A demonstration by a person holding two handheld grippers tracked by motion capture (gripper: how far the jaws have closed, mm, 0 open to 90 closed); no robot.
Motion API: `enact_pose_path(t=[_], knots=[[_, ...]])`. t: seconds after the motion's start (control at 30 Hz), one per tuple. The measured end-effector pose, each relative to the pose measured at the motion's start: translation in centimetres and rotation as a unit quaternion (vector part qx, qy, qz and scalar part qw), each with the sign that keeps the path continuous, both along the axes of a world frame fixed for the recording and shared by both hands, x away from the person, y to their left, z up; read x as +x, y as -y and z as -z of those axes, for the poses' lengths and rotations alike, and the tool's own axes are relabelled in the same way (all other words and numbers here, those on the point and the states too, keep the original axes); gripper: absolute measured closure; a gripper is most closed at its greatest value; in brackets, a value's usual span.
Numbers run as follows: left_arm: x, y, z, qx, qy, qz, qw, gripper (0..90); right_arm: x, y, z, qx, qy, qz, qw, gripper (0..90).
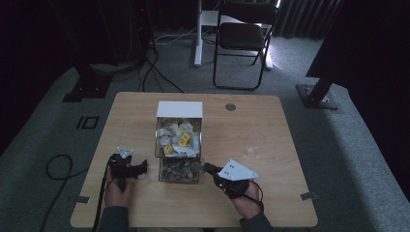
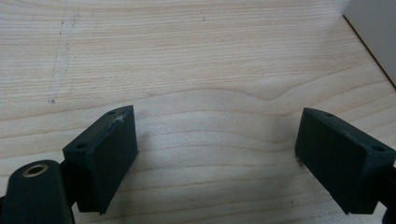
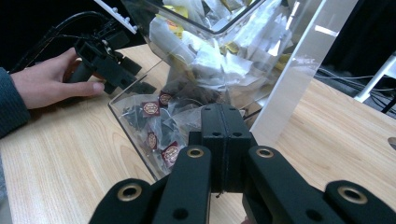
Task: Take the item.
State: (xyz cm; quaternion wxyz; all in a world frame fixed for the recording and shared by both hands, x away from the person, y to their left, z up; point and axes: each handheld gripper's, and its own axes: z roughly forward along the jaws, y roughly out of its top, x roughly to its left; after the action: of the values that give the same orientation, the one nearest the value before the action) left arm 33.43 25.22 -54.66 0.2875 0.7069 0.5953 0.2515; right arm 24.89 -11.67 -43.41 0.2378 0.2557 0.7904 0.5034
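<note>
While the right gripper (image 3: 223, 140) sits w/ jaws clenched flat together and nothing between them, its tip points at the front wall of the lower bin (image 1: 179, 170) of a clear acrylic dispenser (image 1: 179, 126), at the mid-front of the table (image 1: 270, 145). Can't tell if the tip actually touches the wall or stops just short.

Left gripper (image 2: 215, 154) rests on bare wood just left of the bin, jaws spread wide, empty, held by the person's left hand (image 3: 44, 86).

Lower bin holds dark sachets (image 3: 159, 121) w/ round red-gold labels, loosely piled. Upper bin holds white and yellow sachets (image 1: 178, 137).

Handling, judged:
- Sachets prob. very light, soft, crinkly; film wrap likely slippery, deforms under pads.
- Not fragile as such, but contents may crush if squeezed hard.
- Piled loose, so a pinch may drag neighbours along or pick up two.
- Best hold: pinch one sachet by its flat sealed edge or a corner sticking up from the pile, not the puffy middle.
- Need to open jaws first, come in over the bin's open front/top, avoid the acrylic wall.
- Dispenser itself stiff, smooth, prob. light enough to slide if shoved; left gripper could brace its side.
</note>
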Motion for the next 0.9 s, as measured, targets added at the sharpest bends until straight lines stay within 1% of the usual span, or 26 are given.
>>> enact_pose_path(t=[0.47, 0.57, 0.77, 0.9], knots=[[0.0, 0.0, 0.0, 0.000, 0.000, 0.000, 1.0000, 13.5, 0.3, 1.3, 0.0, -0.006, 0.001, 0.016, 0.9999, 90.0], [0.0, 0.0, 0.0, 0.000, 0.000, 0.000, 1.0000, 13.4, 0.4, 1.7, 0.0, -0.004, 0.004, 0.020, 0.9998, 90.0], [0.0, 0.0, 0.0, 0.000, 0.000, 0.000, 1.0000, 13.5, 0.7, 2.4, 0.0, -0.003, 0.001, 0.033, 0.9995, 90.0], [0.0, 0.0, 0.0, 0.000, 0.000, 0.000, 1.0000, 13.5, 1.0, 3.0, -0.1, -0.006, 0.003, 0.040, 0.9992, 90.0]])
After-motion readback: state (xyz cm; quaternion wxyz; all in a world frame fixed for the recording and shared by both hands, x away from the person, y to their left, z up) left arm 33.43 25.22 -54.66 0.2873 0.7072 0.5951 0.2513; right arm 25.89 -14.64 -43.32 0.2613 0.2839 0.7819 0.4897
